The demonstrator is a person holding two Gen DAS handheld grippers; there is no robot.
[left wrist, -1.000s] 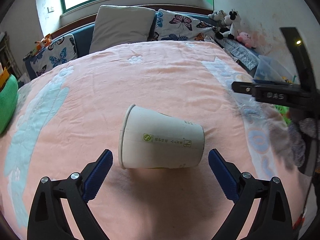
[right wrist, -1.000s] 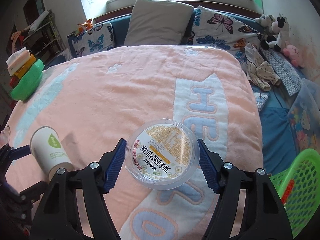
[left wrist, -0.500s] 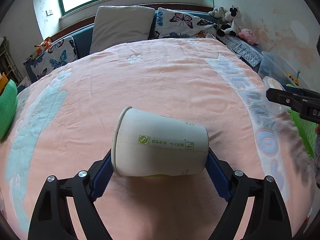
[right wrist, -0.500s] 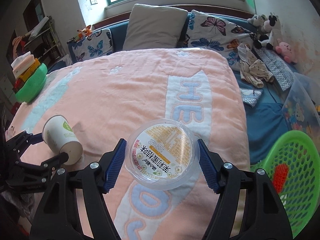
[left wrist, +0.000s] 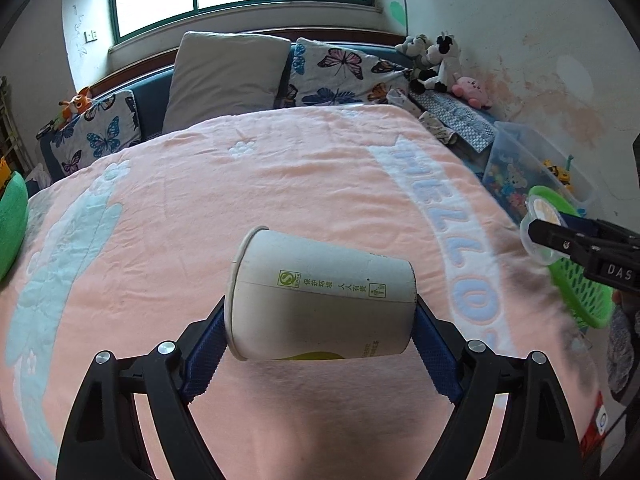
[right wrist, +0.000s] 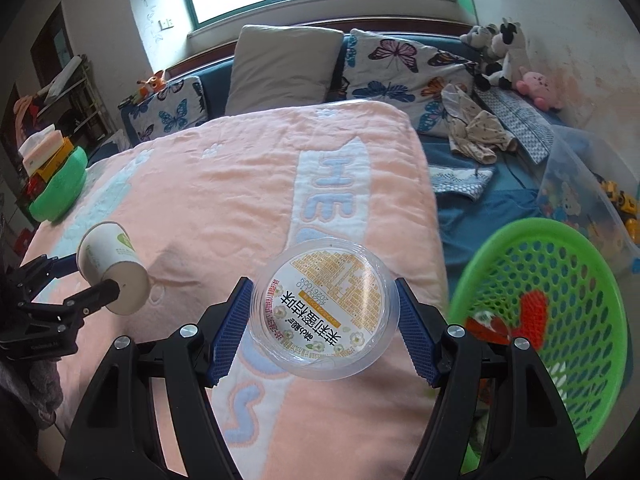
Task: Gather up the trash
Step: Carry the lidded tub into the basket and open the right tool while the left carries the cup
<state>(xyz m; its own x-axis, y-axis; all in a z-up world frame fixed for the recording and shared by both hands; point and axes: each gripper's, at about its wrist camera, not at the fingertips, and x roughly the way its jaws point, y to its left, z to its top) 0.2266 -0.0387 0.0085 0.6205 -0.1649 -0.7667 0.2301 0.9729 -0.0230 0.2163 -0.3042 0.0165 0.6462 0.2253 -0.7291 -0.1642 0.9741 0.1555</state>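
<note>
1. Left wrist view: the left gripper [left wrist: 320, 332] has its blue-padded fingers [left wrist: 202, 354] pressed against the two ends of a white paper cup [left wrist: 320, 292]; they have just been closing, and the cup sits between them.
2. The paper cup lies on its side across the fingers, its open rim toward the left pad and its base against the right one, raised above the pink blanket [left wrist: 200, 200] that covers the bed.
3. At the right edge of this view the right gripper [left wrist: 580, 240] reaches in with a clear plastic cup [left wrist: 540, 224] at its tip, in front of a green basket [left wrist: 580, 284].
4. A grey pillow [left wrist: 224, 72] and a butterfly-print pillow [left wrist: 344, 72] lean at the head of the bed, with plush toys [left wrist: 436, 60] in the corner.
5. Right wrist view: the right gripper [right wrist: 324, 316] clamps the clear plastic cup [right wrist: 324, 312] by its sides, both blue pads touching the wall, and the printed sealed top faces the camera.
6. The cup hangs over the right edge of the pink blanket [right wrist: 220, 200], just left of the green basket [right wrist: 560, 300], which holds something red and orange.
7. At the left, the left gripper [right wrist: 100, 276] holds the paper cup [right wrist: 114, 268] tilted above the blanket.
8. A clear storage bin [right wrist: 580, 200] stands behind the basket.
</note>
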